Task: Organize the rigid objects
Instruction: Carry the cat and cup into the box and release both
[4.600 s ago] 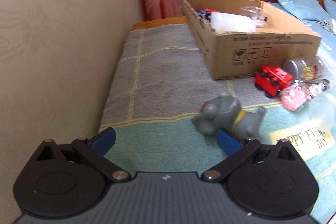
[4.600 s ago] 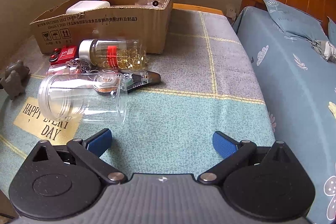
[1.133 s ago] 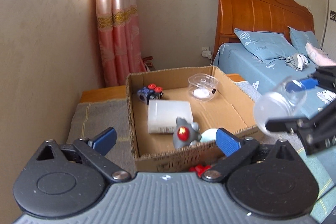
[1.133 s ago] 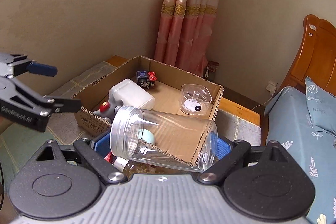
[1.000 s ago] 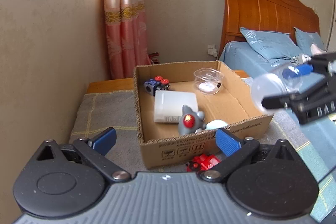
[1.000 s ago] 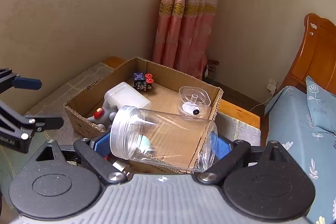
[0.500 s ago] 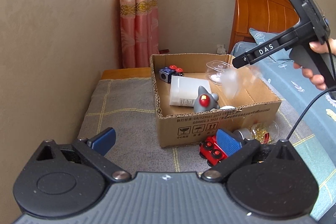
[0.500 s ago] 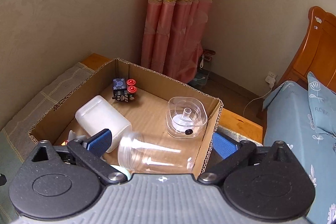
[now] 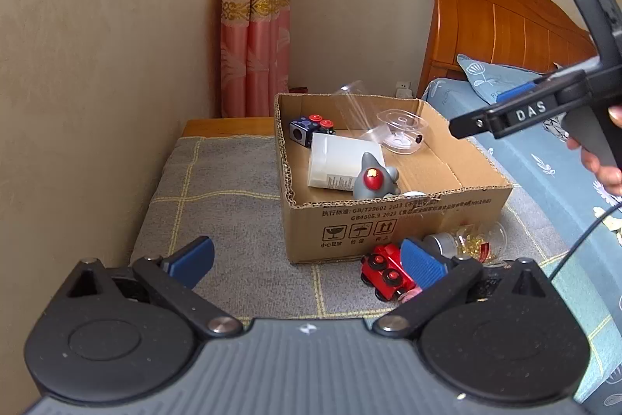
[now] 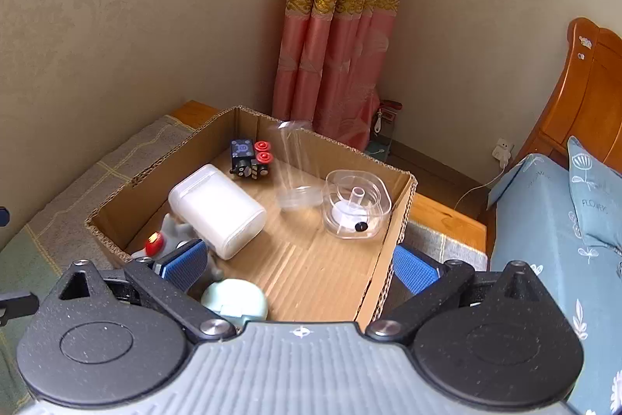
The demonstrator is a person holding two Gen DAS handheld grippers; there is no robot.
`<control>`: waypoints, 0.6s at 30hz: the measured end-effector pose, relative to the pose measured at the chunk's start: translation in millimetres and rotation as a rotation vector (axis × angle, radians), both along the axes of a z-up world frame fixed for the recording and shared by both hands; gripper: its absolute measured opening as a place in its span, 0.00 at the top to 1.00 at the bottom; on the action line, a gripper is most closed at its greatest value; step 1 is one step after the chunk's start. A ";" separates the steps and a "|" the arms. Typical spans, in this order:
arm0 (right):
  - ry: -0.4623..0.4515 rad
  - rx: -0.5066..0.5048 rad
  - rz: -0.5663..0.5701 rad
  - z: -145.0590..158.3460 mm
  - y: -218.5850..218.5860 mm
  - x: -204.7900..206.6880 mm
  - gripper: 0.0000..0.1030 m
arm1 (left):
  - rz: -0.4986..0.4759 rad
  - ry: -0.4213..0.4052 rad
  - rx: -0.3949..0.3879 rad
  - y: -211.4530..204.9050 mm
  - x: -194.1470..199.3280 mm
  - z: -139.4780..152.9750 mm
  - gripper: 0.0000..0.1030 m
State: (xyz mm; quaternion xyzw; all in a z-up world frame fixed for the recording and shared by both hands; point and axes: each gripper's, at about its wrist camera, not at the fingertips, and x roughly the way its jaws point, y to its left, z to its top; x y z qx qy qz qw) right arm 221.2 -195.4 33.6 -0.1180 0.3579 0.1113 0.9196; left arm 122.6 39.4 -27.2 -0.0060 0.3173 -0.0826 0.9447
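A cardboard box (image 9: 388, 220) stands on the grey blanket. Inside it are a white container (image 10: 217, 209), a grey toy (image 10: 167, 236), a dark cube toy (image 10: 250, 158), a clear square dish (image 10: 355, 203) and a mint round thing (image 10: 235, 300). A clear jar (image 10: 297, 166) shows blurred and upended in the box, free of any grip; it is also blurred in the left wrist view (image 9: 357, 111). My right gripper (image 10: 299, 267) hangs open over the box's near right corner, nothing between its fingers. My left gripper (image 9: 307, 261) is open in front of the box.
A red toy train (image 9: 383, 275) and a capsule jar (image 9: 470, 242) lie outside the box's front. A wall runs along the left, a pink curtain (image 9: 254, 26) stands behind. The blue bed (image 10: 544, 240) and wooden headboard (image 9: 505, 26) fill the right. A hand (image 9: 606, 174) holds the right gripper.
The clear jar left my right gripper and dropped into the box, now further back and upended. The right jaws spread wide. My left gripper drew back from the box.
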 end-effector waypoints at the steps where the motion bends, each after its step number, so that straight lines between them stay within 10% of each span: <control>1: -0.001 0.010 -0.003 -1.1 -1.4 -5.5 0.00 | 0.002 0.000 0.003 -0.4 -0.2 -0.3 0.01; 18: 0.077 0.112 -0.235 -84.9 -23.0 -93.3 0.00 | 0.006 0.013 0.028 -8.4 -7.3 -6.7 0.01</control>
